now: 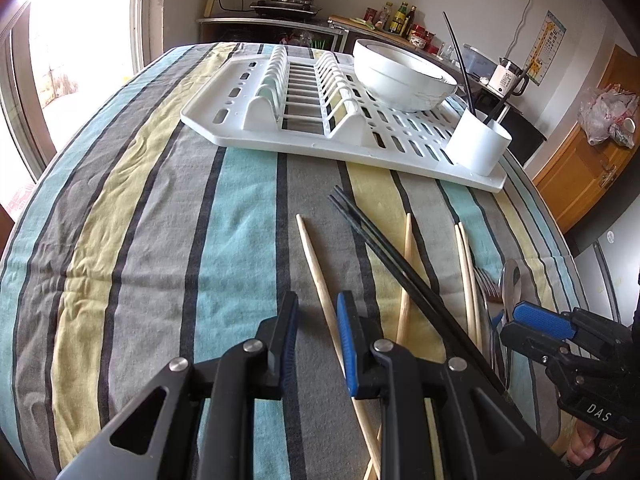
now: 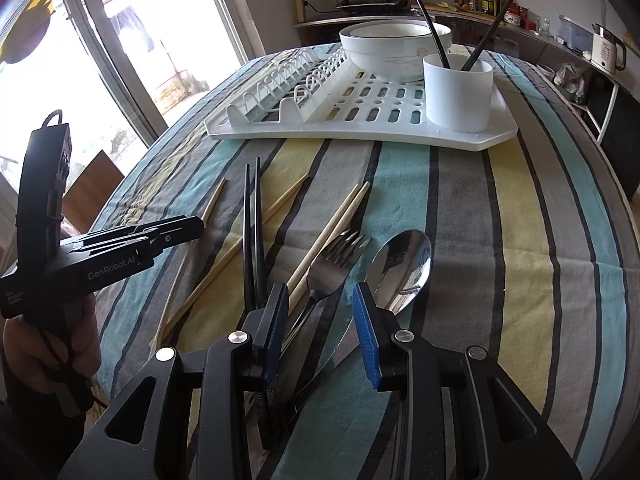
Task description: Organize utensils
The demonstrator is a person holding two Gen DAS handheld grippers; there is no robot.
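Chopsticks (image 1: 320,276) near rack (image 1: 208,120) edge; cloth (image 1: 140,240) bare left.

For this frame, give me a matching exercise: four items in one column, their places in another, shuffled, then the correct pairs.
Items:
1. white ceramic bowl
2. white plastic utensil cup
3. shiny metal spoon
4. black chopstick pair lying flat

Places:
A. on the striped tablecloth, rightmost of the loose utensils in the right wrist view
B. near corner of the white dish rack
C. on the cloth among the wooden chopsticks
D. far part of the rack

Pairs: 1-D, 2-B, 3-A, 4-C
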